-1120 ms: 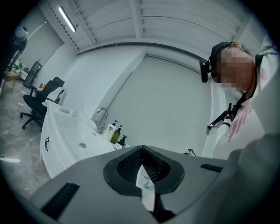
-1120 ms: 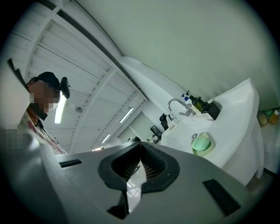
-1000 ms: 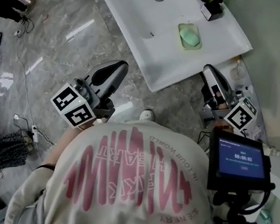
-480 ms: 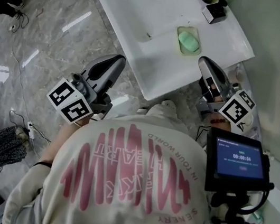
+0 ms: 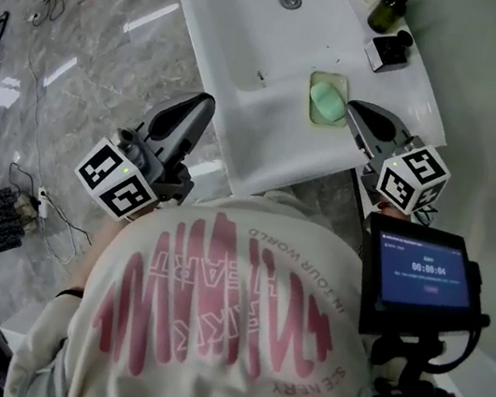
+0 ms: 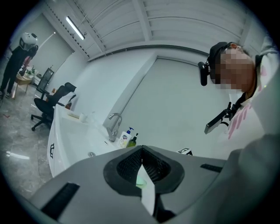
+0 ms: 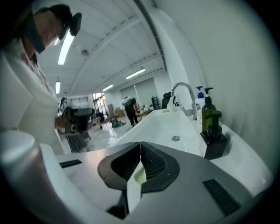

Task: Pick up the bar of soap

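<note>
The right gripper (image 5: 356,115) is now reaching over the front corner of the white sink counter (image 5: 242,68), having come in from beside it, and its tips are sitting just beside the soap dish (image 5: 317,81). Its jaws are pressing together on nothing. The green bar of soap (image 5: 327,100) is lying in that dish. The left gripper (image 5: 199,108) is hovering over the floor (image 5: 90,70), its jaws likewise closed and empty.
</note>
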A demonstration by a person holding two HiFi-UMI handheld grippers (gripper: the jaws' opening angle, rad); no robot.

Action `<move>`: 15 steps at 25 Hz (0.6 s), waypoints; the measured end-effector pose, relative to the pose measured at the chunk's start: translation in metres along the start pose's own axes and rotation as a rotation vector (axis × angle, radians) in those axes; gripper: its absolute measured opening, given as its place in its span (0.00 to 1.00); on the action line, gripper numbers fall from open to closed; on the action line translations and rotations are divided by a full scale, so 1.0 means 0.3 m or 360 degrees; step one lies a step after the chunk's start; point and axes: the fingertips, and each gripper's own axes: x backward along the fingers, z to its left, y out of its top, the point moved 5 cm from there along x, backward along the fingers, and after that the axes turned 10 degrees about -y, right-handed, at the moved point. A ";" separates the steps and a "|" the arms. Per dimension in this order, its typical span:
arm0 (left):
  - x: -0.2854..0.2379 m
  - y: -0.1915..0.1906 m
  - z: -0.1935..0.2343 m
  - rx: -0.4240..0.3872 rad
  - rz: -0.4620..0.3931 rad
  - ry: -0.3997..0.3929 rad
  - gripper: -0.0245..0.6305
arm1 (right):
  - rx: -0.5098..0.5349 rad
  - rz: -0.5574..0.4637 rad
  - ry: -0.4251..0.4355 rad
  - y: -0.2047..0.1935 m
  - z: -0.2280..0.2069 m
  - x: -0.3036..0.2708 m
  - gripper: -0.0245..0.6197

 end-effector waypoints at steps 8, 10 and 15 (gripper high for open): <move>0.024 -0.012 0.007 -0.0003 -0.0052 0.0179 0.04 | 0.0389 0.0445 0.0142 -0.054 -0.037 -0.131 0.42; 0.036 -0.020 0.017 0.0000 -0.0059 0.0217 0.04 | 0.0437 0.0548 0.0155 -0.091 -0.041 -0.166 0.44; 0.074 -0.037 0.028 0.0002 -0.0090 0.0263 0.04 | 0.0448 0.0712 0.0162 -0.171 -0.029 -0.240 0.48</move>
